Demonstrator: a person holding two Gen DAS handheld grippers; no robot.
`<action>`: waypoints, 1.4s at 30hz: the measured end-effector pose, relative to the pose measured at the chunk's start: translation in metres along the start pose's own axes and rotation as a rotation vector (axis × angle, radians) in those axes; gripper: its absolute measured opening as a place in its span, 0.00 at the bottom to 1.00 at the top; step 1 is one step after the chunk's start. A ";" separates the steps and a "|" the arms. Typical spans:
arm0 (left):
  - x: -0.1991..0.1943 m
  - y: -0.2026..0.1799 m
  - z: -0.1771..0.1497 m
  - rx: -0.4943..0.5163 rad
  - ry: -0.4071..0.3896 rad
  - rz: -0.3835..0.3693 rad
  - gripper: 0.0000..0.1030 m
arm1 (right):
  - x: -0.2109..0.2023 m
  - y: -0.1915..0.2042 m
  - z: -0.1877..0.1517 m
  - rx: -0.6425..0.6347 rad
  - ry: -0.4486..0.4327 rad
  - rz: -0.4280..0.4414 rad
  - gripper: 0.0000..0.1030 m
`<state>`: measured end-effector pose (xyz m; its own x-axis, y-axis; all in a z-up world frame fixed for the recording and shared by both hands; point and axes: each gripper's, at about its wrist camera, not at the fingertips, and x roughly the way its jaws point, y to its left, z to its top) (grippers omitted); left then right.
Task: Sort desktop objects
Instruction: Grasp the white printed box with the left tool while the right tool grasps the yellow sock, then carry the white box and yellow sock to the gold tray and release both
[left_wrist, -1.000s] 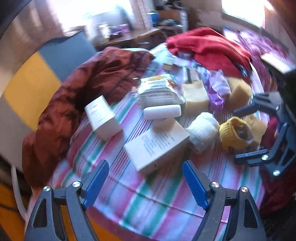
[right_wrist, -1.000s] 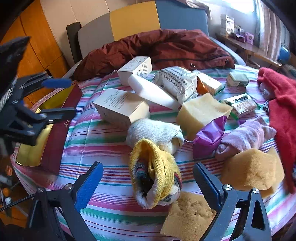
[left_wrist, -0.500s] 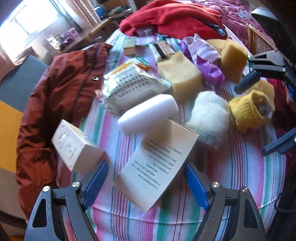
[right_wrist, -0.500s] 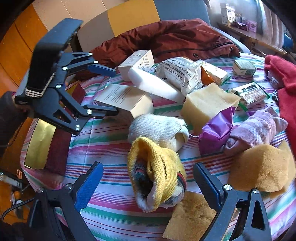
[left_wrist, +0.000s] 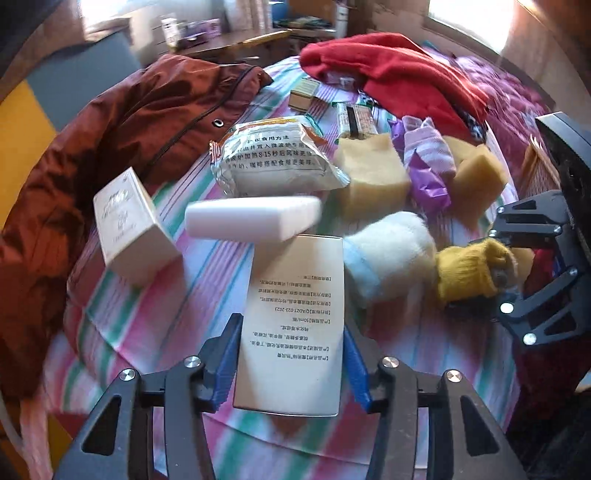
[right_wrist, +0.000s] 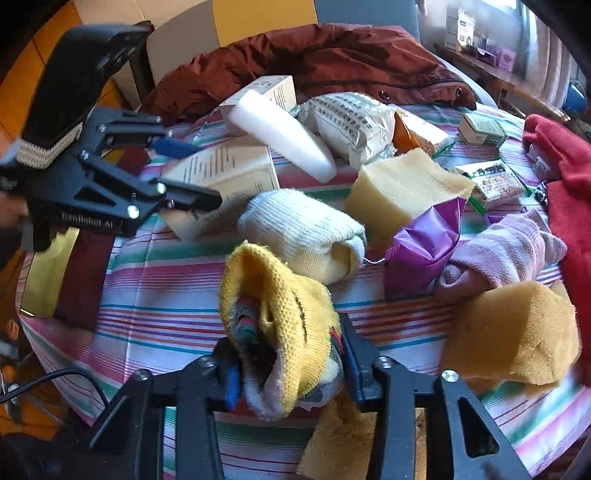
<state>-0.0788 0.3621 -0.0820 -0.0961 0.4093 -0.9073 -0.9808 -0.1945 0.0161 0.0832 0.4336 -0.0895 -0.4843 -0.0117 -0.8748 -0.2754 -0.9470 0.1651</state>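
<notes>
- We see the left tool (left_wrist: 291, 363) closing on the flat cream cardboard box with printed text (left_wrist: 295, 317); the blue pads sit against both long sides of the box, at 6 o'clock in the left wrist view.
- We see the right tool (right_wrist: 286, 363) closing on the rolled yellow knit sock (right_wrist: 280, 325); pads press into the roll at its near end, at 6 o'clock in the right wrist view.
- Box lies on the striped-cloth bench (left_wrist: 155, 314); its far end tucks under the white foam block (left_wrist: 255, 221).
- Rolled white sock (right_wrist: 306, 236) lies just beside the yellow sock, at its 12 o'clock, in the right wrist view.
- Silver foil food pouch (left_wrist: 273, 162) at 12 o'clock of the foam block in the left wrist view.
- Small white carton (left_wrist: 129, 225) at 9 o'clock, tilted.
- Tan sponge cube (right_wrist: 402, 188) touches the purple wrapper (right_wrist: 424, 243); pink striped sock (right_wrist: 506, 251) at 3 o'clock.
- Maroon jacket (left_wrist: 110, 147) drapes the bench edge at 10 o'clock.
</notes>
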 end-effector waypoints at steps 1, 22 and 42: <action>-0.003 -0.002 -0.002 -0.023 -0.008 0.001 0.50 | -0.001 0.001 0.000 -0.005 -0.007 -0.007 0.38; -0.141 0.002 -0.128 -0.603 -0.311 0.091 0.50 | -0.047 0.041 0.002 -0.043 -0.191 0.197 0.38; -0.191 0.056 -0.307 -1.025 -0.290 0.462 0.49 | -0.031 0.221 0.032 -0.278 -0.127 0.406 0.38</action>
<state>-0.0632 -0.0005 -0.0367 -0.5745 0.2742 -0.7712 -0.2572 -0.9550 -0.1480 0.0105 0.2347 -0.0109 -0.6080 -0.3743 -0.7002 0.1793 -0.9239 0.3381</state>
